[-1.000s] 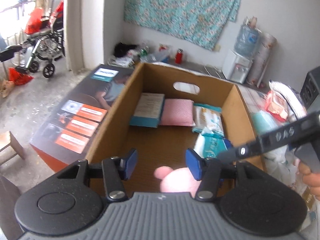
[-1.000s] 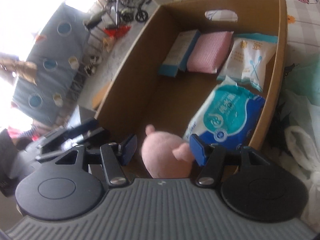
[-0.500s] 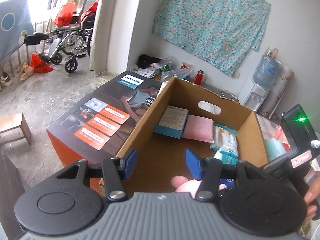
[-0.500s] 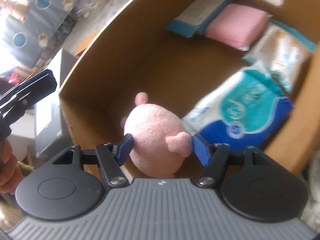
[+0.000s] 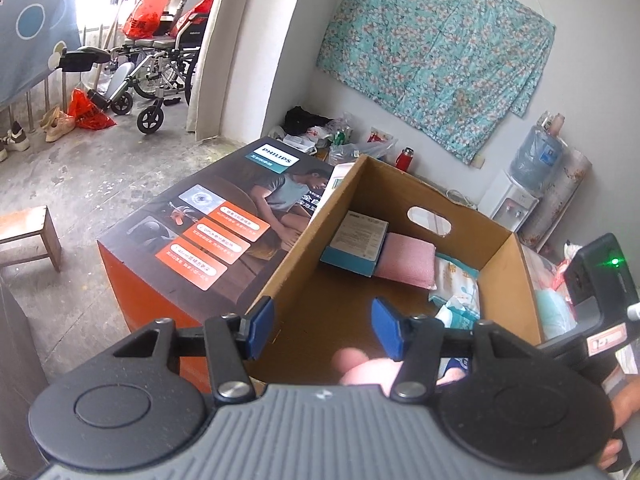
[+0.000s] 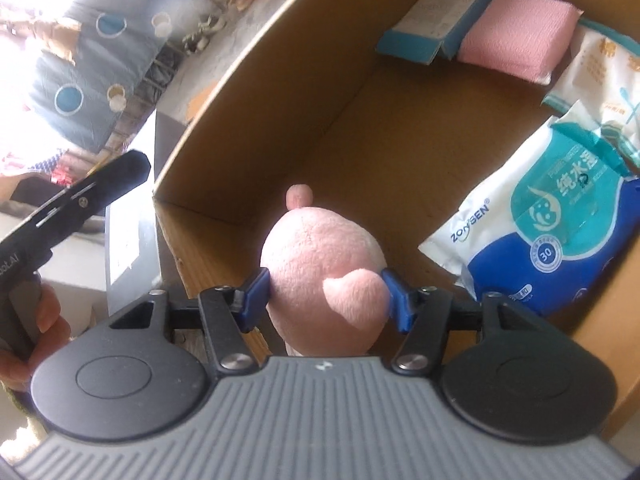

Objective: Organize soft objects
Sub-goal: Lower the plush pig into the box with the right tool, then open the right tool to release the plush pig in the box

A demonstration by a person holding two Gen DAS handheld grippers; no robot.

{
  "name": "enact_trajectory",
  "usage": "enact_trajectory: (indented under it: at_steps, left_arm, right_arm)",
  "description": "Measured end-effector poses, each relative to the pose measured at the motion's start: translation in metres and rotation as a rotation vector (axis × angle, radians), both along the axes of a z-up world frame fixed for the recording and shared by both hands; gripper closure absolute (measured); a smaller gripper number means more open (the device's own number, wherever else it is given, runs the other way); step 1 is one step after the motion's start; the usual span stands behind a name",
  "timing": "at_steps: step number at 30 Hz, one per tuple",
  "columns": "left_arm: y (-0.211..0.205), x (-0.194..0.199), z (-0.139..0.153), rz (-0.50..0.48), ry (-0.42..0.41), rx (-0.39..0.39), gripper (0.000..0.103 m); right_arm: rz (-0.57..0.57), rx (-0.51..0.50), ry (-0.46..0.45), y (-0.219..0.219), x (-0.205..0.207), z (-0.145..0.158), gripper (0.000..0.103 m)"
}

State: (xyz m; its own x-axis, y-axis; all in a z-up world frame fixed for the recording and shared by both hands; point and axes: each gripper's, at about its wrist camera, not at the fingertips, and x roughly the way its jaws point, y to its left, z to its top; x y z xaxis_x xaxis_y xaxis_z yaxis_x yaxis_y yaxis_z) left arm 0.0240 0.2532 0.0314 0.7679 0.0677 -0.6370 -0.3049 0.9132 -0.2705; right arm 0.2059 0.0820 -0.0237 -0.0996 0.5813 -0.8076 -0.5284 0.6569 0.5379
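Reading from the left, the word PHILIPS is seen in white on the printed appliance carton point(image 5: 208, 236) that stands against the left wall of the open cardboard box point(image 5: 404, 188); its orange label panels carry small white print that cannot be made out. Inside the box, along the far wall, a teal-edged flat box point(image 6: 436, 16) with an unreadable label is laid beside a pink folded cloth point(image 6: 520, 36), and a white pack with teal trim point(image 6: 600, 64) is set next to that. Nearer the right wall, a blue-and-white wipes pack point(image 6: 552, 232) is marked ZONSEN, with Chinese characters and the number 30 in a circle.

The left gripper point(image 5: 322, 330) is held above the near edge of the box with its blue pads apart and nothing between them. In the right wrist view, the pink plush toy point(image 6: 324, 276) is gripped between the blue pads of the right gripper point(image 6: 326, 296), whose jaws are closing on it; both pads are pressed into its sides. The toy is held over the near left corner of the box interior, left of the wipes pack and apart from it. It is seen as a round, fuzzy, pale pink body with a small nub at the top and a smoother rounded flap on its front. From the left wrist view only a blurred pink part of it is shown below the pads.
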Motion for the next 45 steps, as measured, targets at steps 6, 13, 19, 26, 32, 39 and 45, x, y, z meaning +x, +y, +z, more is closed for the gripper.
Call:
enact_trajectory:
  at_steps: [6, 13, 19, 26, 32, 39, 45]
  left_arm:
    - [0.008, -0.007, 0.002, 0.022, -0.008, -0.007, 0.047]
    - [0.010, -0.007, 0.001, 0.026, -0.006, -0.011, 0.047]
    - [0.008, -0.003, -0.003, 0.017, 0.009, -0.016, 0.047]
    - [0.004, 0.001, -0.006, 0.013, 0.020, -0.021, 0.047]
    - [0.001, 0.002, -0.004, 0.003, 0.006, -0.007, 0.047]
    - [-0.002, 0.004, -0.005, -0.001, -0.014, -0.009, 0.046]
    - [-0.004, 0.000, -0.004, -0.002, -0.007, -0.012, 0.046]
  right_arm:
    - [-0.106, 0.042, 0.001, -0.008, 0.022, 0.024, 0.045]
    - [-0.227, 0.065, 0.093, -0.009, 0.061, 0.018, 0.043]
    - [-0.012, 0.004, -0.010, 0.044, 0.073, 0.021, 0.043]
    - [-0.063, -0.053, -0.258, 0.068, 0.098, 0.020, 0.041]
    - [-0.202, 0.083, -0.201, 0.024, 0.110, 0.022, 0.041]
    - [-0.144, -0.047, -0.226, 0.012, 0.091, 0.025, 0.046]
    - [-0.155, -0.011, -0.220, 0.024, 0.091, 0.001, 0.050]
